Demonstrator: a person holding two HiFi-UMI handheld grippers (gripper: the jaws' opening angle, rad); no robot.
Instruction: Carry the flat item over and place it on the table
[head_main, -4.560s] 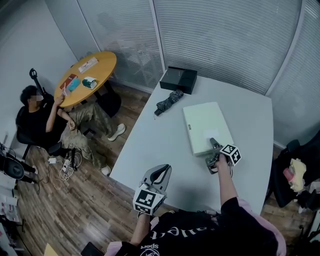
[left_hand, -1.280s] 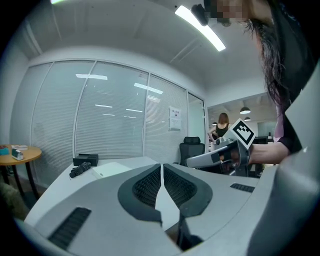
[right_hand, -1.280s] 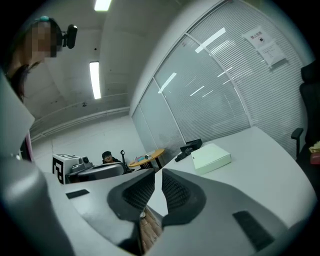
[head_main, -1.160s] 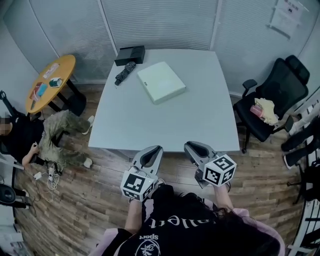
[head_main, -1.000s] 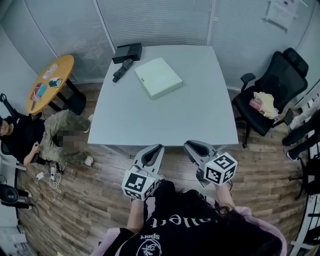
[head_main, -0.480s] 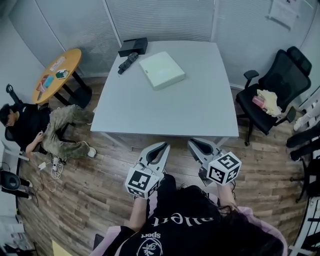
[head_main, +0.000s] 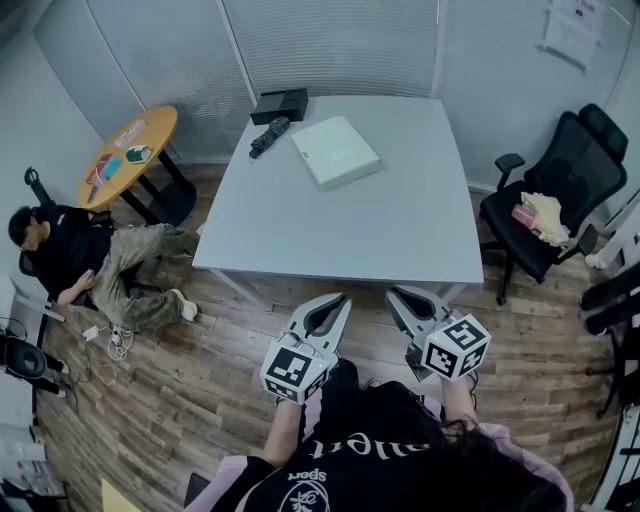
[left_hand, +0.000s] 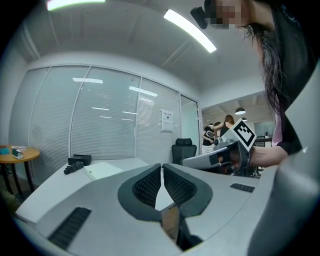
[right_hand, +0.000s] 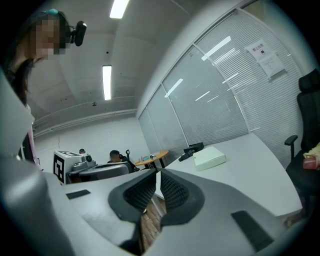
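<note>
Lying flat on the far part of the white table (head_main: 380, 230), the pale flat item (head_main: 336, 152) is seen well apart from both grippers. It is set just beside a folded umbrella (head_main: 268, 137) and near a black box (head_main: 279, 104) at the table's far edge. The left gripper (head_main: 338, 299) and right gripper (head_main: 397, 294) are held off the table's near edge, over the wood floor. Both pairs of fingers are pressed together, with nothing between them. What the flat item actually is cannot be made out, as it shows small in both gripper views. The holder's hands are mostly hidden behind the marker cubes. A black office chair (head_main: 560, 190) to the right of the table is partly cut off at the frame edge.
</note>
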